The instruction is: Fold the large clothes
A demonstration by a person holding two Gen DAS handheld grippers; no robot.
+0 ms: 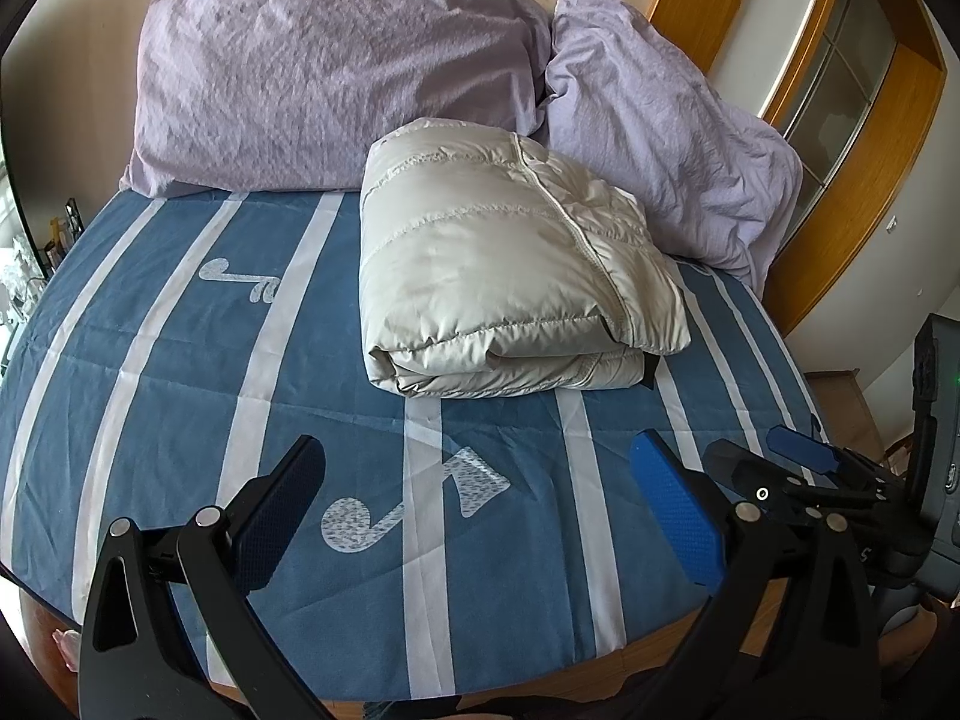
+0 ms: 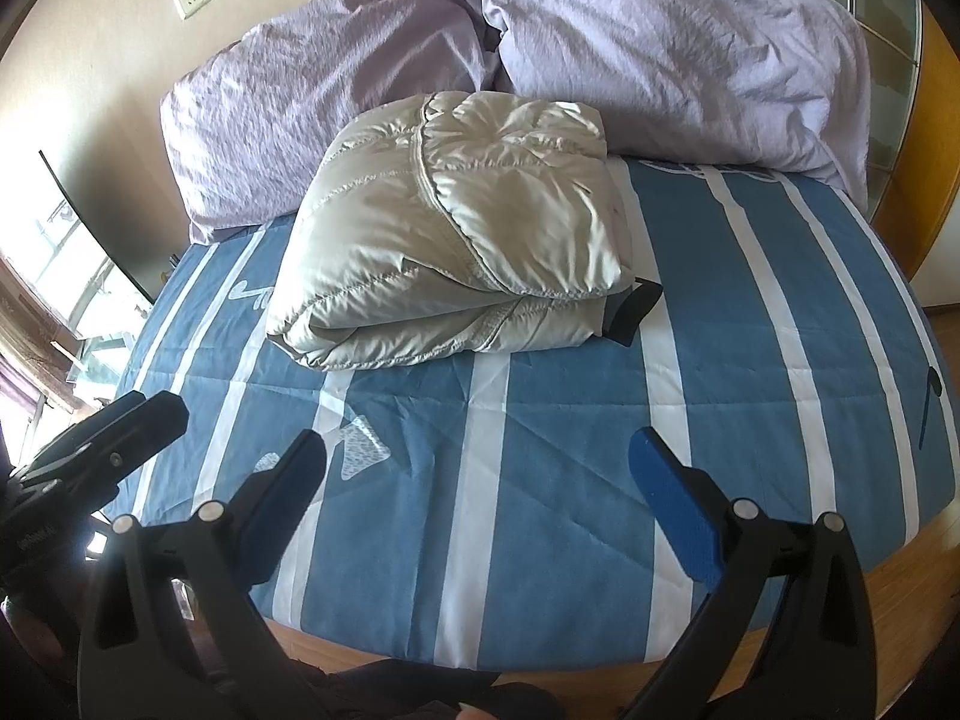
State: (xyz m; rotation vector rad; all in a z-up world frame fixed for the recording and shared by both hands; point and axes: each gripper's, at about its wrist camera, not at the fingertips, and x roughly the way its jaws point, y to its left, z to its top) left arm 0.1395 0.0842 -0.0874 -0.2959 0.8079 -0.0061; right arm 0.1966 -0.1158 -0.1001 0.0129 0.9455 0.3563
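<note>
Nearest the lens, the left gripper [image 1: 474,516] hangs over the foot of the bed [image 1: 150,396] with its jaws spread wide and nothing between them; the right gripper [image 2: 474,516] hangs beside it the same way, jaws apart and empty. Both are well short of the jacket [image 1: 510,276].

That jacket, a pale grey quilted puffer, lies folded into a thick bundle on the blue striped sheet [image 2: 750,360], towards the head of the bed. Its far left edge is close against the left lilac pillow [image 1: 324,72] and its far right corner is near the right pillow [image 1: 672,138].

It looks light, soft and springy, so the layers will likely puff back up when let go. The shiny shell seems slippery, so a shallow pinch may slide off. Better holds are probably the stitched seam across the top or the stacked edges at the near side, taking every layer at once. A dark strip [image 2: 633,309] pokes out at the bundle's right end.
</note>
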